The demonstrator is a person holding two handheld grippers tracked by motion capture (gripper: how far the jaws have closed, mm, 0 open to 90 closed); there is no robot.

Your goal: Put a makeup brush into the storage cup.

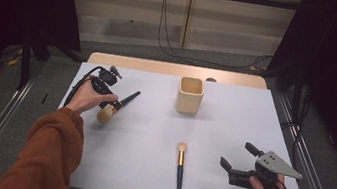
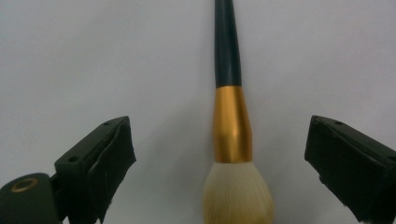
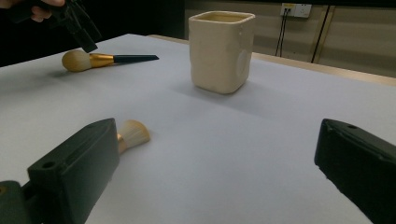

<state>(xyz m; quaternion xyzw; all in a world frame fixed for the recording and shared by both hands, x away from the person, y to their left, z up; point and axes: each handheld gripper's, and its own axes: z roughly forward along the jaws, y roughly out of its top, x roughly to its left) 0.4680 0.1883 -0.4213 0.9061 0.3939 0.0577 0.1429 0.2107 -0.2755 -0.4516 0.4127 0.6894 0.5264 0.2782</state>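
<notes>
The big powder brush [image 2: 232, 126] lies flat on the white desk [image 1: 231, 134] at its left side, bristle head toward the person, dark handle pointing away to the right. In the left gripper view it runs straight up the middle between the two black jaws, gold ferrule about level w/ the jaw tips. The left tool [image 1: 106, 84] hangs right over it, jaws spread wide, nothing in them — not yet gripping.

Likely step, judged from the layout: pick this brush up, prob. to drop it into the cream cup [image 1: 190, 95] standing upright toward the far middle of the desk. To do it well, the tool should come straight down so the jaws straddle the ferrule or the handle just past it, not the soft bristles, which would squash and slip. Keep the brush centred as it is now, close evenly, and lift w/o dragging. A grip near the ferrule should also make it easier to tip the brush upright over the cup.

A second, slimmer brush [image 1: 179, 169] lies near the front edge, well apart from the first. The right tool [image 1: 235, 165] is held low at the right — jaws apart, empty, facing the cup and the small brush.
</notes>
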